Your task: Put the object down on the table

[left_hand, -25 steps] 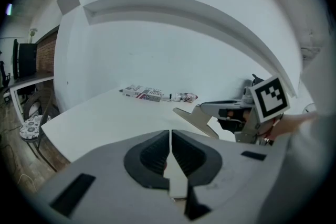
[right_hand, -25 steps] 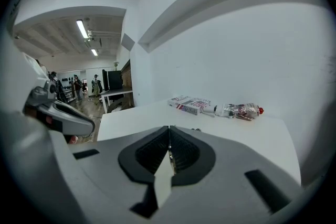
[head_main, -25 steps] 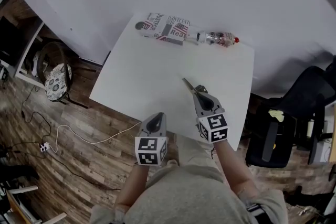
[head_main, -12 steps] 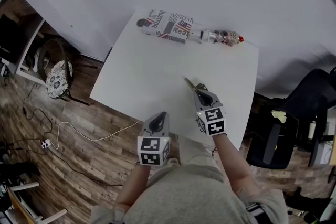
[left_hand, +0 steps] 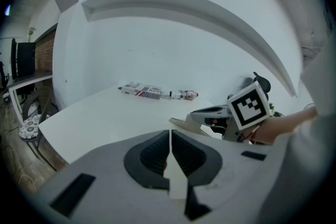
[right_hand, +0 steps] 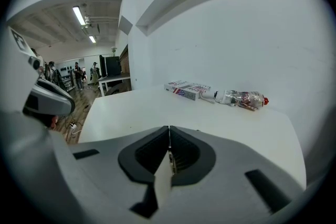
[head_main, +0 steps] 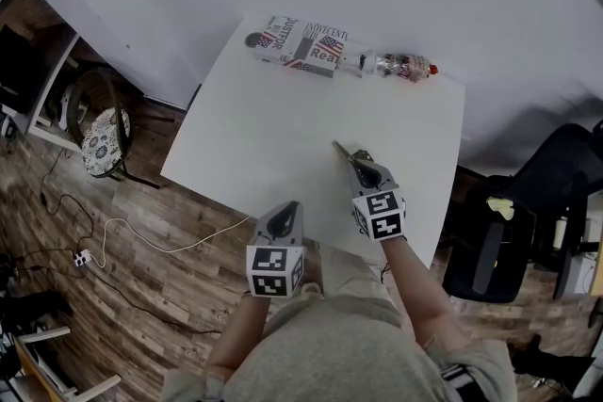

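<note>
A printed box (head_main: 300,47) and a clear plastic bottle with a red cap (head_main: 400,66) lie end to end along the far edge of the white table (head_main: 283,136). My right gripper (head_main: 337,147) hovers over the table's near right part, jaws shut, and I see nothing between them. At the near table edge my left gripper (head_main: 283,208) is also shut and empty. The left gripper view shows its own jaws (left_hand: 171,134), the right gripper (left_hand: 174,122), the box (left_hand: 142,90) and the bottle (left_hand: 184,94). The right gripper view shows its jaws (right_hand: 169,131), the box (right_hand: 188,88) and the bottle (right_hand: 244,98).
A black office chair (head_main: 528,202) stands right of the table. A round chair with a patterned cushion (head_main: 102,141) sits at the left, and a white cable (head_main: 141,245) trails over the wooden floor. White walls lie behind the table. People stand far off in the right gripper view.
The right gripper has drifted slightly right and its marker cube has turned a little. The head view has shifted a bit. The left gripper, box and bottle have not moved.
</note>
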`<state>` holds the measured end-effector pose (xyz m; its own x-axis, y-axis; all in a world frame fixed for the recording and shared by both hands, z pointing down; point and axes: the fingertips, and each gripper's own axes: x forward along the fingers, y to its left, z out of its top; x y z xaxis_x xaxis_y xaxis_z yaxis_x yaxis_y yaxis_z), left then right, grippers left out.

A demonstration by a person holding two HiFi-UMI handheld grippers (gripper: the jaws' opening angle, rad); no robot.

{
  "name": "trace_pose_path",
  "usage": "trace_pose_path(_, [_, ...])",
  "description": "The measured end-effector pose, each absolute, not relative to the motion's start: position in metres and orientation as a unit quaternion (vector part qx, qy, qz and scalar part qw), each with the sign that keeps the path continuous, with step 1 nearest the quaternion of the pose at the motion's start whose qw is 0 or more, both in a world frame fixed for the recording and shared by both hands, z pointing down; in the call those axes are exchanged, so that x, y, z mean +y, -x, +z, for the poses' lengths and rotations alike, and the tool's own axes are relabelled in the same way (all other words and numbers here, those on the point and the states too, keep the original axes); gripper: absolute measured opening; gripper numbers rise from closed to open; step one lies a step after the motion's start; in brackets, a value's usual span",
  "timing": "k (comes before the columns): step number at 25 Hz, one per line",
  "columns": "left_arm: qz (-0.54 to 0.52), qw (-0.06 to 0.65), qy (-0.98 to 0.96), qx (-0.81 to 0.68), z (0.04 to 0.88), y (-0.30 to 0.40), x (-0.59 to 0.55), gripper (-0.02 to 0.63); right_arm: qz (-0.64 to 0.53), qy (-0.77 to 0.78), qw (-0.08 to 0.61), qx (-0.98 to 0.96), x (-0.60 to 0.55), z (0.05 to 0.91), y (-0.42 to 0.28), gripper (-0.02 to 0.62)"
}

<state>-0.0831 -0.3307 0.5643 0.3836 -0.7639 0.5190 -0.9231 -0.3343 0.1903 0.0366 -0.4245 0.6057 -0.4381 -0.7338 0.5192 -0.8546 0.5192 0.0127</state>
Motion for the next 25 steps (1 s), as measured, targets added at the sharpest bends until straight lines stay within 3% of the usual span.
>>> trace_pose_path(25, [0.175,0.234,-0.798,-0.527,0.567,0.085,-0.326,0.014,0.126,-0.503,0.263,-0.813,-0.452,0.621,-0.075,0.064])
